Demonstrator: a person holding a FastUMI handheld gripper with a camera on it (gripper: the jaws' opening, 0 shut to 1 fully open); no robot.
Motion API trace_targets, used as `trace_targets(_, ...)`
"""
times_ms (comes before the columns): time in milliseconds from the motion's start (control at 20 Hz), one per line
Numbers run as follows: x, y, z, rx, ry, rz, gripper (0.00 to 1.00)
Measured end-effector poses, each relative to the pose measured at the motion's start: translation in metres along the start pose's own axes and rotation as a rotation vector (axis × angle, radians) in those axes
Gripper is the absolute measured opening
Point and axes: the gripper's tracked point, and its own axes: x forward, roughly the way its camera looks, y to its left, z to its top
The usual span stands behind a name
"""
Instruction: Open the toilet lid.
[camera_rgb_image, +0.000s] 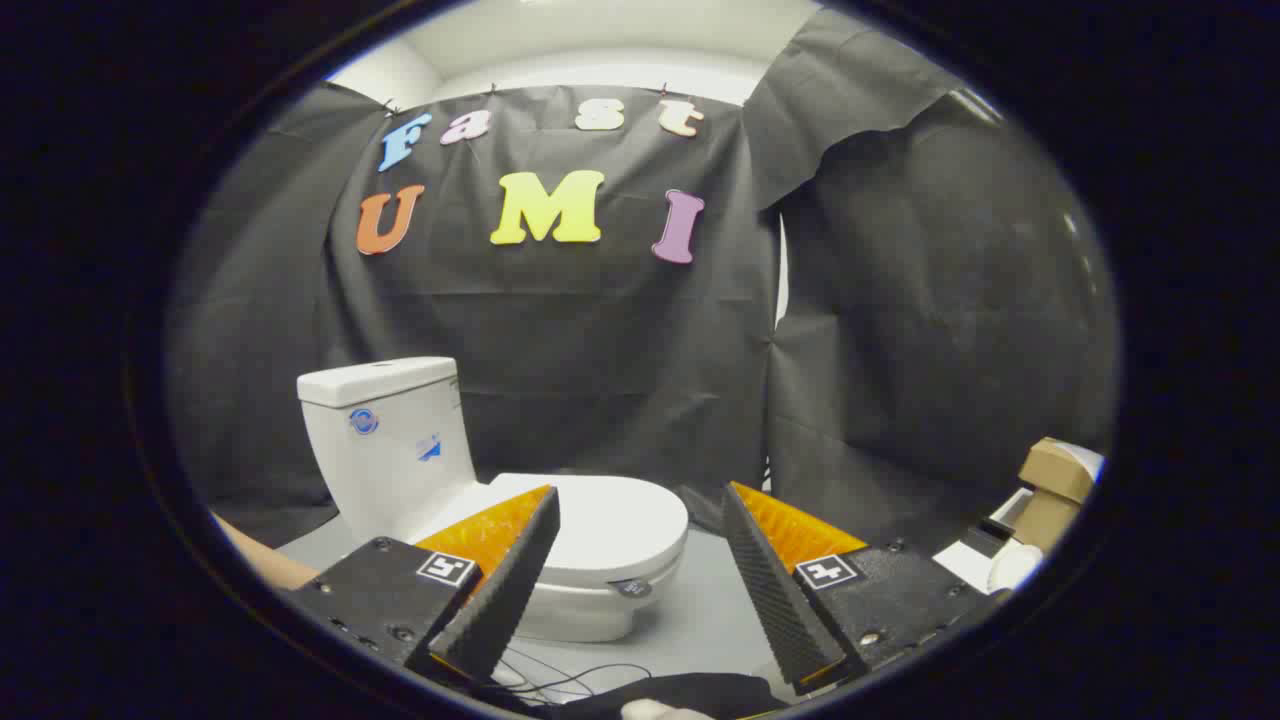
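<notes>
We see the gripper (640, 545) with its fingers spread wide, holding nothing. Just beyond and between them sits the white toilet (470, 480) on the grey floor (700, 620), its lid (610, 515) down.

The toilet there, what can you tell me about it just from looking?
The toilet is small, white and glossy, like ceramic or plastic. Its lid lies flat and closed over the bowl. A boxy tank with round and blue stickers stands behind. It rests on a grey surface before black cloth. The gripper is open with nothing between its fingers; the left finger overlaps the lid's near edge, though contact is unclear.
</notes>
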Motion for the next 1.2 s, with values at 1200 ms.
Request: trace_targets(1200,0.057,0.006,0.016,0.018,-0.010,0.028,1.00)
